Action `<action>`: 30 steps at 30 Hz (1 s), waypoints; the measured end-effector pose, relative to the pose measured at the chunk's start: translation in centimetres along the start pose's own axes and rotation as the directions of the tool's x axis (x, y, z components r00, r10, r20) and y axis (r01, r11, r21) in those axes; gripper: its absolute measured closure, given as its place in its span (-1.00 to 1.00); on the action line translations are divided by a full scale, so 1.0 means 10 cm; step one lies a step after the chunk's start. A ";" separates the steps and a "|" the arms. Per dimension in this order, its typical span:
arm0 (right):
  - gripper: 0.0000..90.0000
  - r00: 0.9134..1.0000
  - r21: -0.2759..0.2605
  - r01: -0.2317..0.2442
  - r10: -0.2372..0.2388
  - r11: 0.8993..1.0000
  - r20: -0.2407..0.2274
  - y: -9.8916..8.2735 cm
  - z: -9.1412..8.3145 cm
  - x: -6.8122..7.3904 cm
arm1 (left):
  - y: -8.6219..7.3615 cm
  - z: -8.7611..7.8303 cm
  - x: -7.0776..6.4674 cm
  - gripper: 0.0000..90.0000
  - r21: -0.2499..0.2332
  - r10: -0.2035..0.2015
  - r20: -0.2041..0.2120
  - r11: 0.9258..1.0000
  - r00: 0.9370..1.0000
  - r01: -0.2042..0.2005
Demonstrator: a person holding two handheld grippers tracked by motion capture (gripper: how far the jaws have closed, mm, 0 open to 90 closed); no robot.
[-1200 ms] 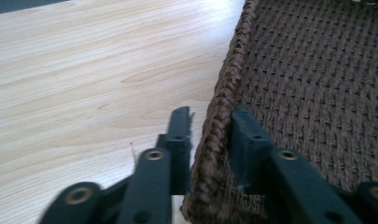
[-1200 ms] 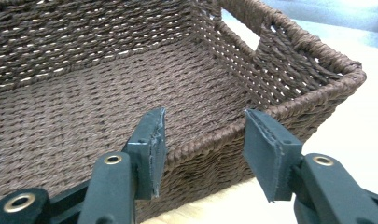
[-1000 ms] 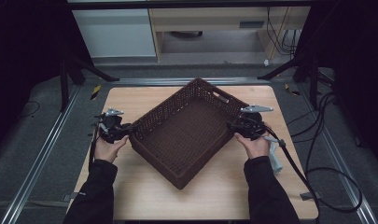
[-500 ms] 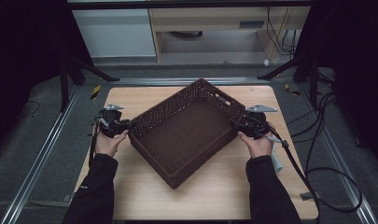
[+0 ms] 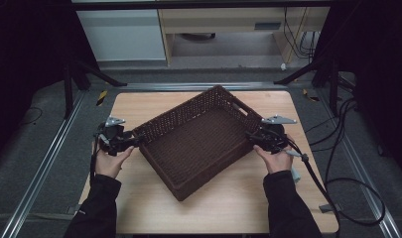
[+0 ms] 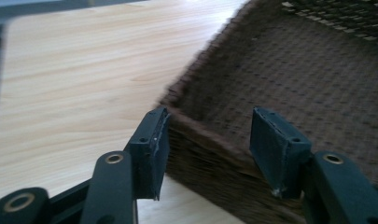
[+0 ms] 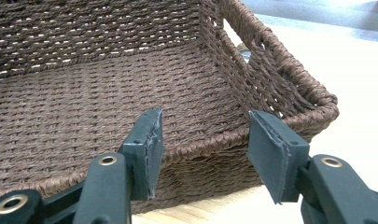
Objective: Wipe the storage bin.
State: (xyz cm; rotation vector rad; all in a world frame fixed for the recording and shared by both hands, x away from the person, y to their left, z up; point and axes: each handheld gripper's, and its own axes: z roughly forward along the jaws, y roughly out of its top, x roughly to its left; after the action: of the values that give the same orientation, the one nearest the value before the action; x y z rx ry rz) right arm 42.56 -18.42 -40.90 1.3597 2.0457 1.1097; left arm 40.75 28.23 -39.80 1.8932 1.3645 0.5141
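The basket (image 5: pixel 198 141) is dark brown, woven in close horizontal rows with a finer checked weave across its floor. The counter (image 5: pixel 154 104) is pale wood with soft, streaky grain. The left gripper (image 5: pixel 131 142) and right gripper (image 5: pixel 254 138) are black, each topped by a grey plate. The person's sleeves (image 5: pixel 97 208) are black.

The high view looks forward and down from above the person's side, taking in the whole table (image 5: pixel 139 106) from some way off. The left gripper view sits close behind its own jaws, facing the left corner of the basket (image 6: pixel 289 70). The right gripper view sits as close, facing the basket's right corner (image 7: pixel 84 79). All three share the basket (image 5: pixel 198 141).
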 end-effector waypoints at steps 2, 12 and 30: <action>0.02 1.000 0.000 0.002 -0.002 1.000 0.001 0.00 0.00 0.00 | -0.01 0.02 -0.04 -0.01 0.006 0.018 -0.028 1.000 0.999 -0.018; -0.02 1.000 -0.057 0.031 -0.031 0.998 0.004 0.06 -0.09 -0.09 | 0.04 0.14 0.06 0.07 -0.006 0.013 -0.065 1.000 0.998 -0.014; 0.75 0.994 0.086 0.094 -0.098 0.992 0.048 0.04 0.09 -0.30 | 0.12 0.13 0.13 0.10 -0.017 0.014 -0.064 1.000 0.998 -0.015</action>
State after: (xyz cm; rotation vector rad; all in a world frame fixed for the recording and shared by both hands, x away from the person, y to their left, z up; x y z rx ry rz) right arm 44.70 -20.75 -41.30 1.3006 2.1169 0.9480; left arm 42.86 28.85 -39.89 1.8880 1.3838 0.5968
